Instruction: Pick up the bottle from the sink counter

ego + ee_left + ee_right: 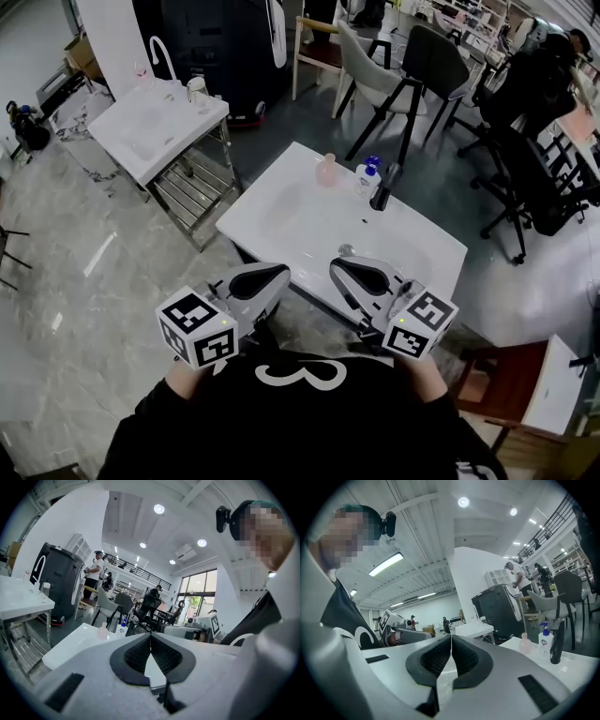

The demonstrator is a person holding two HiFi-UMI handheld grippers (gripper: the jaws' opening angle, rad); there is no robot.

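A white pump bottle with a blue top [367, 177] stands at the far edge of the white sink counter [281, 220], beside a pink bottle [326, 171] and a black tap [383, 190]. The pump bottle also shows in the left gripper view [122, 629] and the right gripper view [544, 641]. My left gripper [277, 272] and right gripper [336, 267] hover side by side at the counter's near edge, far from the bottles. Both are shut with nothing between the jaws [150, 634] [451, 636].
A second white sink stand [155, 127] with a curved tap stands at the back left. Chairs [412, 70] and black office chairs [534, 159] crowd the far side. A wooden chair [511, 384] sits at the right. The person's torso is below.
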